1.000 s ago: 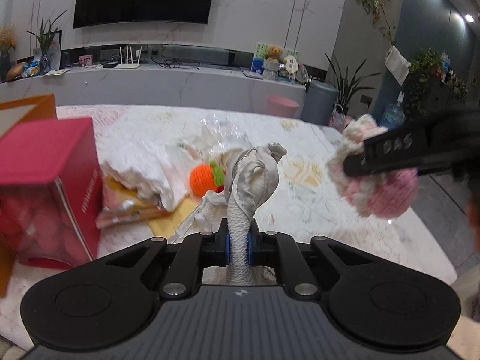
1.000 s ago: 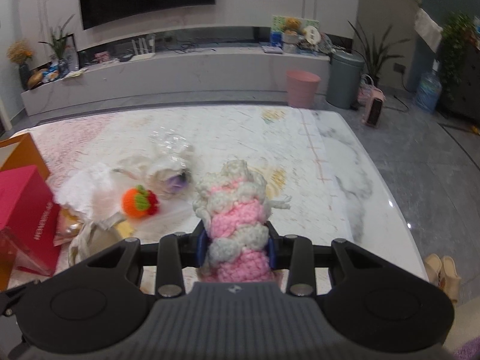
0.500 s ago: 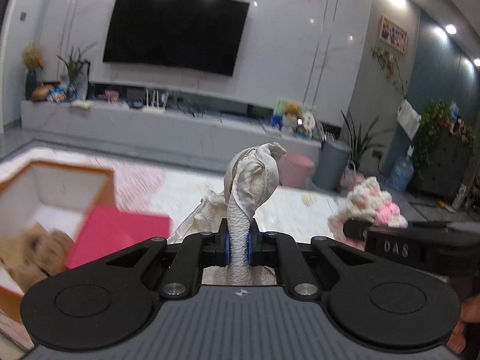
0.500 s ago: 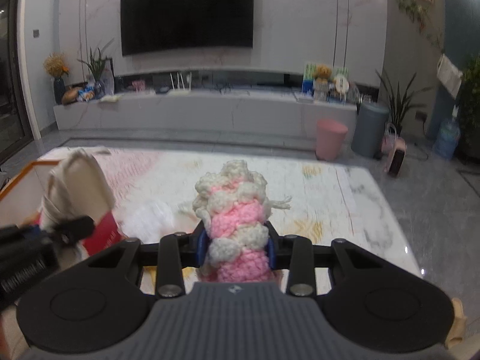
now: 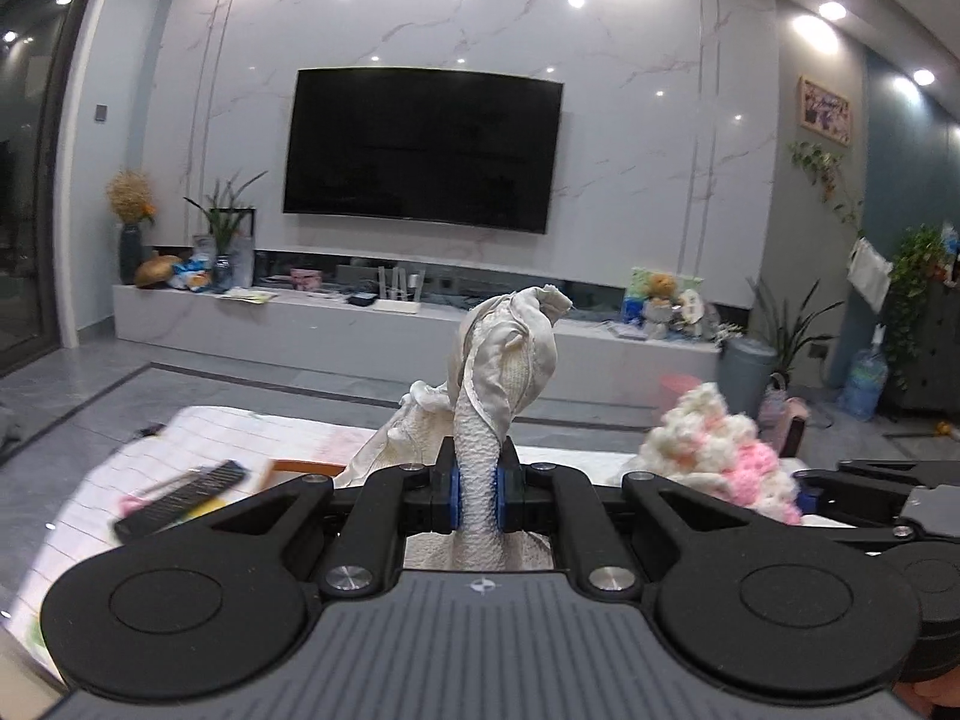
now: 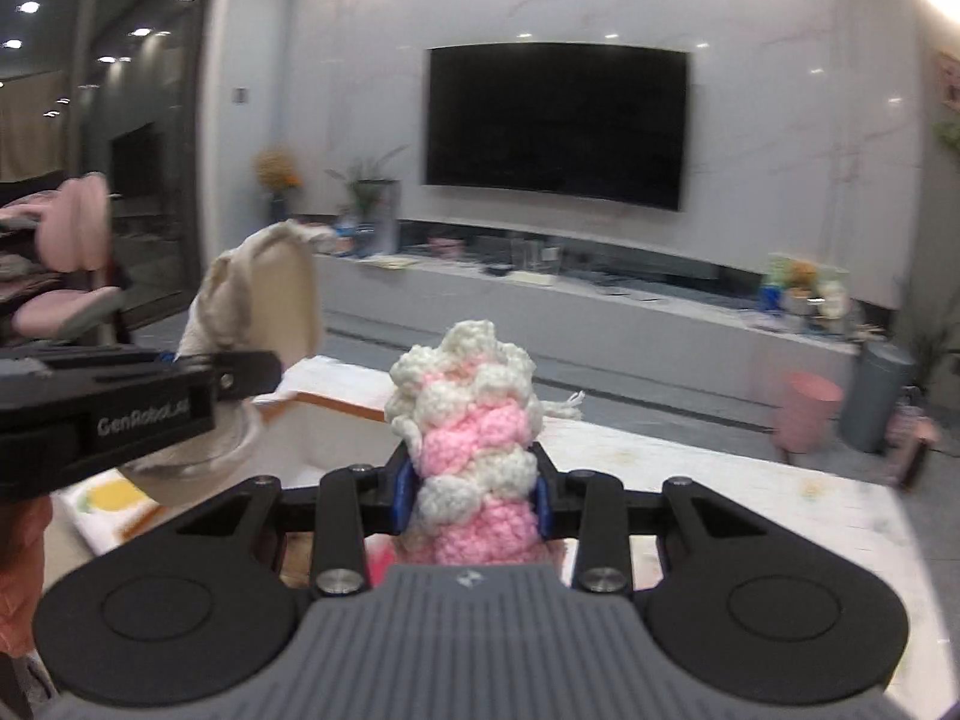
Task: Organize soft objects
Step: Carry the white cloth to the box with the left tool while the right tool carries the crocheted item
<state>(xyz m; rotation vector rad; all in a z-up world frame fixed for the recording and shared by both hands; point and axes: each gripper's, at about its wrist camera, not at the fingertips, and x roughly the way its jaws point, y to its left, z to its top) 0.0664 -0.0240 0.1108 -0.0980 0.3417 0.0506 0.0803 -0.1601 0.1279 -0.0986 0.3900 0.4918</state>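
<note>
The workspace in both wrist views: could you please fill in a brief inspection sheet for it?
Surface: pale patterned table.
Job's things: cream cloth and pink-and-white crochet piece, both held in the air; open box below.
Clutter: dark remote-like object, blurred.
Grippers: left gripper shut on cream cloth; right gripper shut on pink-and-white crochet piece.
Cables: nothing seen.
Surroundings: wall television, pink bin.

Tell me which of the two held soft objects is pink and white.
The crocheted toy in the right gripper; the left gripper holds a plain cream cloth.
</note>
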